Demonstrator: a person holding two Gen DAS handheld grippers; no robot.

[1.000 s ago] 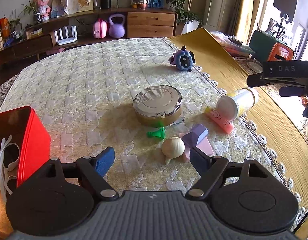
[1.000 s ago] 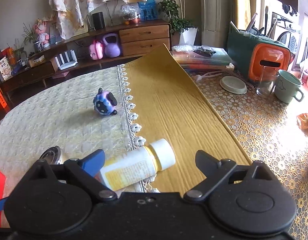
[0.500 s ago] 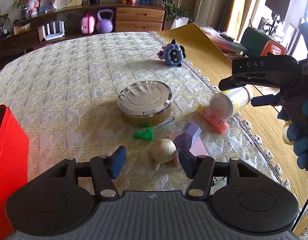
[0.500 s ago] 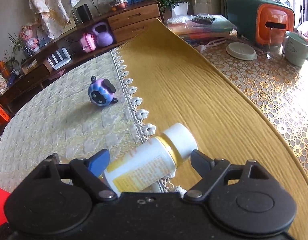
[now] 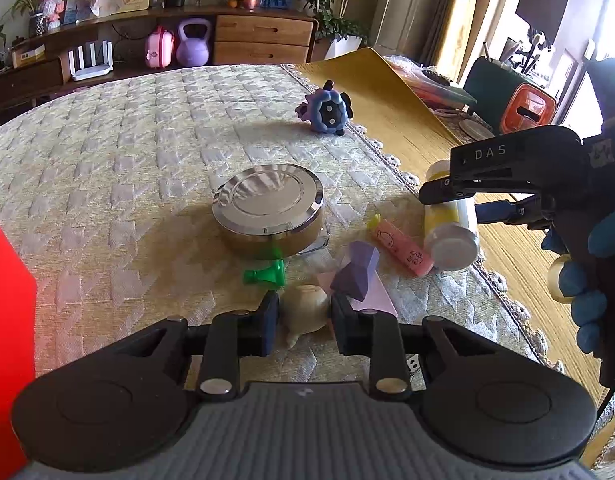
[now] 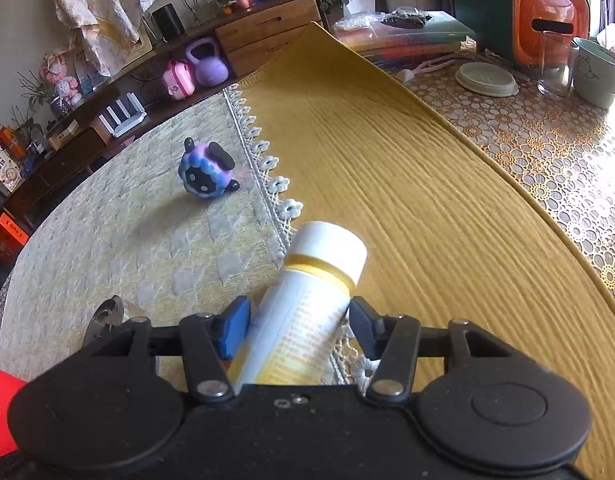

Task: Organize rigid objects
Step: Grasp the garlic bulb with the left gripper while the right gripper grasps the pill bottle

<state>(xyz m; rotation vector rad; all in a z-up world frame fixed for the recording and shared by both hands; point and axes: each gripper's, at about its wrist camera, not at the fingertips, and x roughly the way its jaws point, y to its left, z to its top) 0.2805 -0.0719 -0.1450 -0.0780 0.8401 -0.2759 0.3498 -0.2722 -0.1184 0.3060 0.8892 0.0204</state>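
Observation:
My left gripper (image 5: pixel 303 316) is closing its jaws on a beige garlic-shaped toy (image 5: pixel 305 306) that lies on the cream quilted cloth (image 5: pixel 107 160); both pads touch its sides. A green piece (image 5: pixel 263 274), a purple block (image 5: pixel 355 272), a pink tube (image 5: pixel 401 246) and a round metal tin (image 5: pixel 267 200) lie just beyond it. My right gripper (image 6: pixel 297 316) is closing on a white and yellow bottle (image 6: pixel 307 300) at the cloth's lace edge, with the pads against the bottle's body. The left wrist view shows that bottle (image 5: pixel 451 232) between the right fingers.
A red box (image 5: pixel 7 320) stands at the left. A blue-purple plush toy (image 6: pixel 207 172) sits farther back on the cloth. Right of the lace edge lies a yellow mat (image 6: pixel 387 160); beyond it are a mug (image 6: pixel 595 72), a glass (image 6: pixel 555 64) and an orange-green appliance (image 6: pixel 547 16).
Both pairs of jaws have narrowed from wide open onto their objects. The bottle has swung from lying crosswise to pointing along the right fingers. The left gripper edged closer to the garlic toy.

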